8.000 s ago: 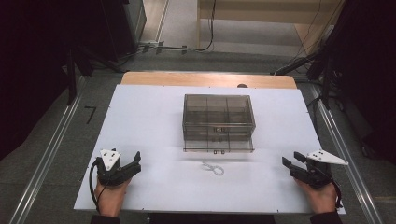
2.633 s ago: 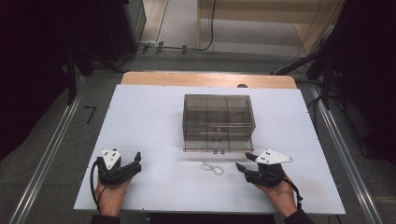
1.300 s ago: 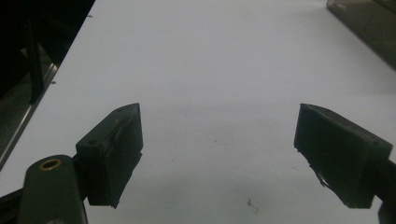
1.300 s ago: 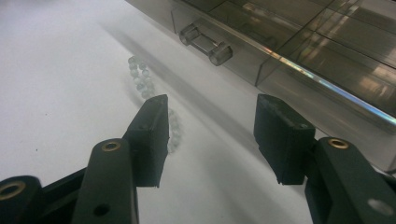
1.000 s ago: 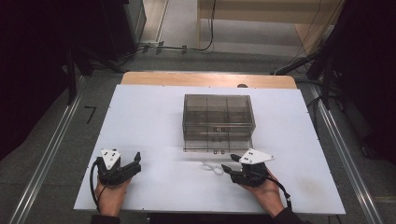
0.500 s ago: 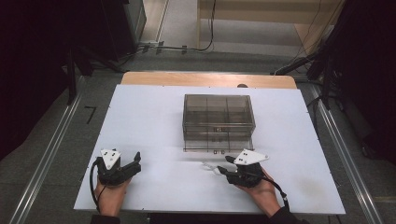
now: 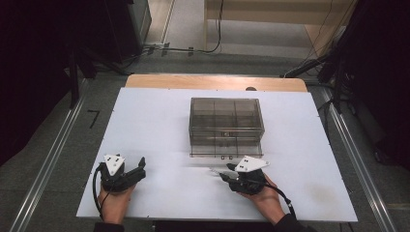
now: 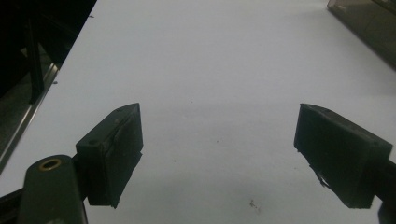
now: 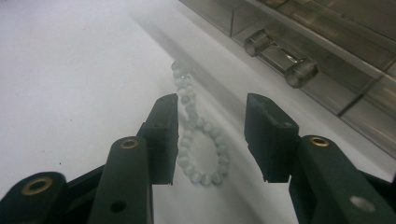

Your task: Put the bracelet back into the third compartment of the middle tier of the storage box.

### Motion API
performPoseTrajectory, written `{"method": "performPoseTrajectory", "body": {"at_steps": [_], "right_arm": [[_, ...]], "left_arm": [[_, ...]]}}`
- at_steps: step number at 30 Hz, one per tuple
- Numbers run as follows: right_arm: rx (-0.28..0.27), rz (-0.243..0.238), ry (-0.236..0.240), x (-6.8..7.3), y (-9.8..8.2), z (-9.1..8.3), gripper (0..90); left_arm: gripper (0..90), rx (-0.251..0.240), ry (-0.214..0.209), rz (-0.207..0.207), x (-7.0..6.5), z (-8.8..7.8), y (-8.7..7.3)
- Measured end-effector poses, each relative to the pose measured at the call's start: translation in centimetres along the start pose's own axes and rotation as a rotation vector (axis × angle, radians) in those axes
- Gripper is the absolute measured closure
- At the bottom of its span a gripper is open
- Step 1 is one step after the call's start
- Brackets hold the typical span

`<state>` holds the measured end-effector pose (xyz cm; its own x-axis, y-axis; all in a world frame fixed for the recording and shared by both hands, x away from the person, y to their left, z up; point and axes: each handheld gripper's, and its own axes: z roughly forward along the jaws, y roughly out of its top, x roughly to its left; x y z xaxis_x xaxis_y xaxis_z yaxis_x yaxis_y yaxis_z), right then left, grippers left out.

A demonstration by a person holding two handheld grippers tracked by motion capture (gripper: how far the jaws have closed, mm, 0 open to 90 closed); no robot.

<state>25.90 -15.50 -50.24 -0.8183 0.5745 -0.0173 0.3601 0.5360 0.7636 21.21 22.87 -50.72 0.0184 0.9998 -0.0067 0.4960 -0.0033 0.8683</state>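
A pale green bead bracelet point(image 9: 198, 135) lies on the white table, twisted into a figure-eight, just in front of a clear drawer box point(image 7: 225, 125). My right gripper point(image 9: 212, 140) is open over the bracelet, its jaws on either side of the nearer loop, not touching it as far as I can tell. In the high view the right gripper point(image 7: 227, 176) sits close to the box's front. My left gripper point(image 7: 138, 170) rests at the front left of the table, open wide, with bare table between its jaws point(image 8: 219, 149).
The drawer box has a round-knobbed handle point(image 9: 280, 58) on its front, close beyond the bracelet. The white table point(image 7: 154, 125) has wooden board at its far edge. Metal rails run along the floor on both sides.
My right gripper has moved left across the table from the front right corner to the bracelet in front of the box. The left gripper has stayed still.
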Motion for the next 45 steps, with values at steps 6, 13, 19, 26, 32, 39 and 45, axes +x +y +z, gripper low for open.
{"method": "performPoseTrajectory", "body": {"at_steps": [6, 13, 19, 26, 32, 39, 45], "right_arm": [[0.003, -0.007, 0.001, 0.3, 0.1, 0.3, 55.9], [0.003, -0.012, 0.007, 0.5, 0.1, 0.7, 58.4], [0.001, -0.025, 0.012, 0.7, 0.2, 1.1, 61.4], [0.008, -0.039, 0.006, 0.7, 0.3, 1.5, 64.7], [0.021, -0.053, -0.001, 0.8, 0.4, 1.8, 68.0], [0.031, -0.072, 0.006, 0.9, 0.5, 2.0, 74.8], [0.032, -0.070, 0.008, 0.8, 0.4, 2.0, 79.1]], "left_arm": [[15.7, 0.000, 0.002, -0.002, 0.0, 0.0, 0.0], [15.7, -0.001, 0.001, -0.001, 0.0, 0.0, 0.0], [15.7, -0.002, 0.002, -0.003, 0.1, 0.0, 0.0], [15.7, -0.002, 0.002, -0.003, 0.1, 0.0, 0.0], [15.7, 0.000, 0.002, -0.002, 0.1, 0.1, 0.0], [15.7, 0.002, 0.002, -0.003, 0.1, 0.1, 0.0], [15.7, 0.003, 0.001, -0.004, 0.1, 0.1, 0.0]]}}
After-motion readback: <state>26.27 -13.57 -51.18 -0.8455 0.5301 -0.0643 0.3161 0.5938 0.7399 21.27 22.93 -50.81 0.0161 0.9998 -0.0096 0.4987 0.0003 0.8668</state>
